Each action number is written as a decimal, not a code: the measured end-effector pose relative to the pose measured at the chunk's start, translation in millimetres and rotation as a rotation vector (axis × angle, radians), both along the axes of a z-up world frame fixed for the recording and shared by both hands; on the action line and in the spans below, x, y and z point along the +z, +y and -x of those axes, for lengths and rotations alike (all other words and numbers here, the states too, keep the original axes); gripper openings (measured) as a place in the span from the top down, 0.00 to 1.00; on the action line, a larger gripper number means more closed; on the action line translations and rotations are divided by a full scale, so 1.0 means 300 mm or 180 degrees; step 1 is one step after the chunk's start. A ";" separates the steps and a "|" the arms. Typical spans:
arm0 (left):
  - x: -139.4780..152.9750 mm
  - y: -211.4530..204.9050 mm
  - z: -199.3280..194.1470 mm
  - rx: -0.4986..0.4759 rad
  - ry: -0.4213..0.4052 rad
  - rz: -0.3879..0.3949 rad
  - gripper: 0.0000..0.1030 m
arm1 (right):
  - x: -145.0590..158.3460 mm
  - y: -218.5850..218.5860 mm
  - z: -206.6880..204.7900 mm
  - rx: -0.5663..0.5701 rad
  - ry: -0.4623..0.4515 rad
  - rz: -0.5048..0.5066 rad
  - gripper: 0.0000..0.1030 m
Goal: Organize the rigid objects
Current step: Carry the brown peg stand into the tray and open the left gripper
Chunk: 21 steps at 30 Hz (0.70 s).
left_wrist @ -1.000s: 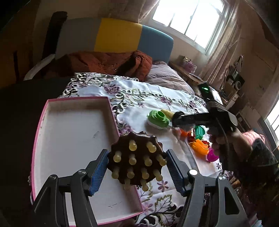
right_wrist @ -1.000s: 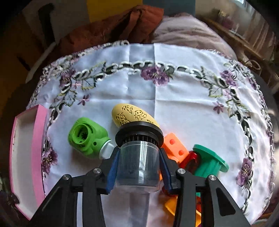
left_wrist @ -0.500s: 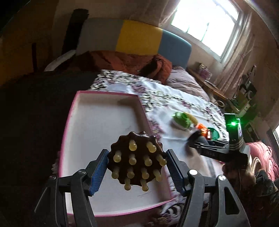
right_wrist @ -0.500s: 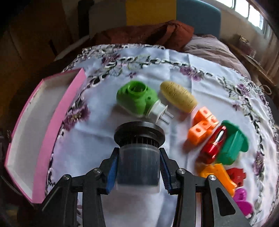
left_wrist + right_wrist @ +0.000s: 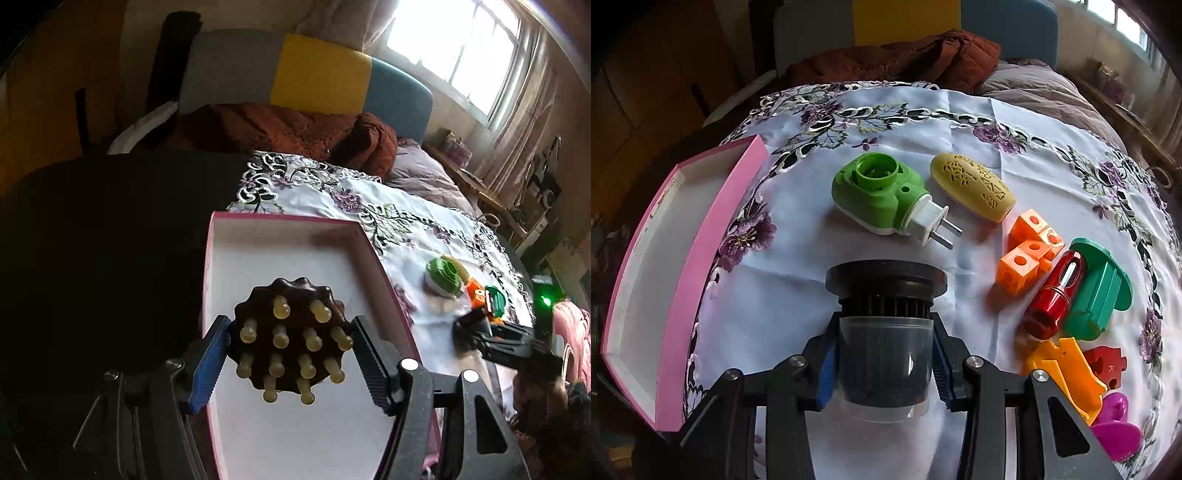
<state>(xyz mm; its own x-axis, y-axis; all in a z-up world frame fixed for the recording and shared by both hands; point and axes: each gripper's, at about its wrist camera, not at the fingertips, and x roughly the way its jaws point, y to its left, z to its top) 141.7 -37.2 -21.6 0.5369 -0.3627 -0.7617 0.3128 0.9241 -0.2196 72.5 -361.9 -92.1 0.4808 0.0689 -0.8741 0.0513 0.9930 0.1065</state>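
In the left wrist view, the left gripper [image 5: 290, 347] is clamping a dark brown scalloped massager [image 5: 290, 332] with pale pegs, its 2 pads pressing the rim on either side, and is holding it above the white floor of the pink-edged box [image 5: 280, 240], which is sitting at the left edge of the embroidered tablecloth [image 5: 391, 218]. Farther right, the right gripper [image 5: 476, 332] is showing blurred over the cloth. In the right wrist view, the right gripper [image 5: 884, 363] is squeezing a clear cup with a black ribbed cap [image 5: 884, 354] over the cloth's middle. Beyond it are lying a green plug-in device [image 5: 877, 194] and a yellow perforated oval [image 5: 973, 186]; near the right edge are lying orange cubes [image 5: 1027, 254], a red cylinder [image 5: 1054, 297] and a green flanged piece [image 5: 1097, 291].
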 end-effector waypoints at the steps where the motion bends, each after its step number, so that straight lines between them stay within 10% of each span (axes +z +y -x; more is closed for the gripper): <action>1: -0.008 -0.008 -0.036 0.0007 0.0024 -0.0026 0.35 | 0.000 0.000 0.000 -0.0002 0.0001 0.0000 0.58; 21: -0.123 -0.073 -0.306 0.0186 0.0244 -0.0379 0.35 | -0.005 0.002 -0.002 0.0034 -0.0009 0.0026 0.58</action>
<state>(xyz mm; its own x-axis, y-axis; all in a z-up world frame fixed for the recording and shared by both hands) 233.7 -59.1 -58.6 0.4931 -0.2373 -0.8370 0.2443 0.9611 -0.1286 73.1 -361.4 -93.8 0.4825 0.0667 -0.8733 0.0406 0.9943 0.0984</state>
